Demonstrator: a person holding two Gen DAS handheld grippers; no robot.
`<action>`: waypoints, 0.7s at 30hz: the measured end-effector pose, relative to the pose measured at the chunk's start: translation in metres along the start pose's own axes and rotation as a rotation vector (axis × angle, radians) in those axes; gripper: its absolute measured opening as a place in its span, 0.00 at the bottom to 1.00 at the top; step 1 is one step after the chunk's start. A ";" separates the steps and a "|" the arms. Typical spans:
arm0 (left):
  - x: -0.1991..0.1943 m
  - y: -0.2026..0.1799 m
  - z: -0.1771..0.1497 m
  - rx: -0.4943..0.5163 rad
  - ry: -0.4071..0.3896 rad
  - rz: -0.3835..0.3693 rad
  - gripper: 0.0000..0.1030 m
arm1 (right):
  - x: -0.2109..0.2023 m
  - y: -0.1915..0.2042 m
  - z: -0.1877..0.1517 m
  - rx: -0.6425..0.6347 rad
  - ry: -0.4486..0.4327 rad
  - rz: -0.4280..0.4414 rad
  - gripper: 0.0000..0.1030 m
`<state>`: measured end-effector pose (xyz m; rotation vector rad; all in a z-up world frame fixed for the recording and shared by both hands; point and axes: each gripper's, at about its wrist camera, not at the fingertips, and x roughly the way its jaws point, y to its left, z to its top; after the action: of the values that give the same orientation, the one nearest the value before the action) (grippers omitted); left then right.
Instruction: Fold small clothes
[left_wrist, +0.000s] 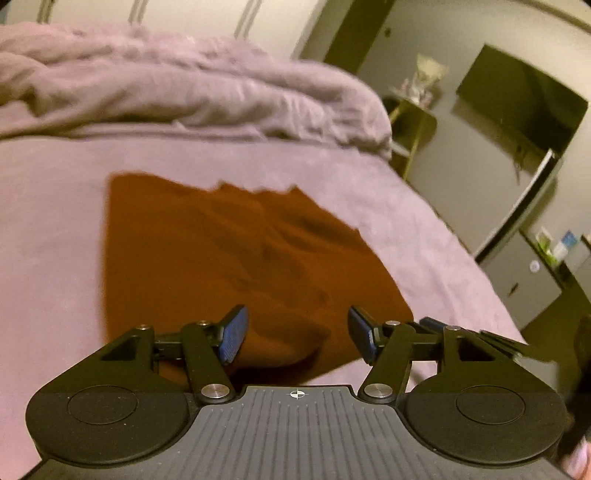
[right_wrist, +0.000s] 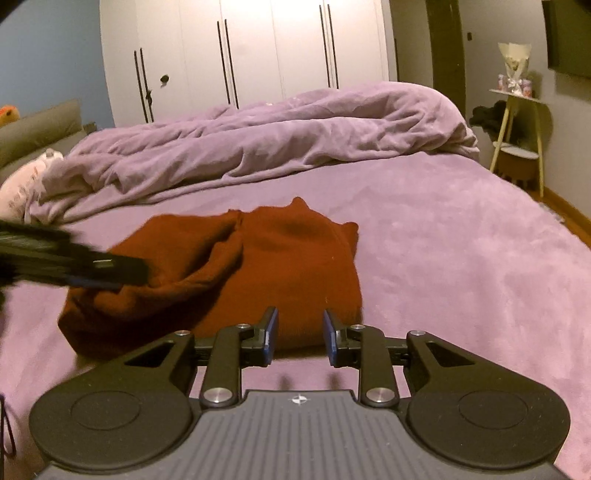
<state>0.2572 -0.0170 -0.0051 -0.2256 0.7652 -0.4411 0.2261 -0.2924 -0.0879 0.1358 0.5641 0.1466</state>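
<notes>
I see the rust-red garment (right_wrist: 229, 273) lying rumpled on the purple bed (right_wrist: 461, 258); my left tongs (left_wrist: 297, 336) gape empty over its near edge; right tongs (right_wrist: 300, 334) parted, empty; bunched duvet (right_wrist: 258, 140) behind.

Black gripper (right_wrist: 300, 334), blue pads (left_wrist: 233, 334), silver screws.

No words, brands or numbers to read anywhere here. The only sign is a small round crosshair mark (left_wrist: 298, 394) on the ribbed grey plate of the left gripper, near its front edge, and its twin (right_wrist: 297, 399) on the same spot of the right gripper. At the far left edge of the bed, a pale pillow (right_wrist: 20, 184) carries some reddish print, too small and blurred to make out.
</notes>
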 end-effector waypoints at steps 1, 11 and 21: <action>-0.012 0.007 -0.001 -0.003 -0.018 0.034 0.67 | 0.001 0.001 0.003 0.014 -0.001 0.012 0.25; -0.009 0.069 -0.013 -0.195 0.022 0.203 0.66 | 0.035 0.059 0.038 0.016 0.071 0.256 0.26; 0.000 0.072 -0.031 -0.167 0.068 0.197 0.74 | 0.124 0.049 0.047 0.266 0.361 0.459 0.60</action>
<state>0.2567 0.0455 -0.0518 -0.2888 0.8834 -0.1987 0.3507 -0.2265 -0.1049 0.5053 0.9059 0.5502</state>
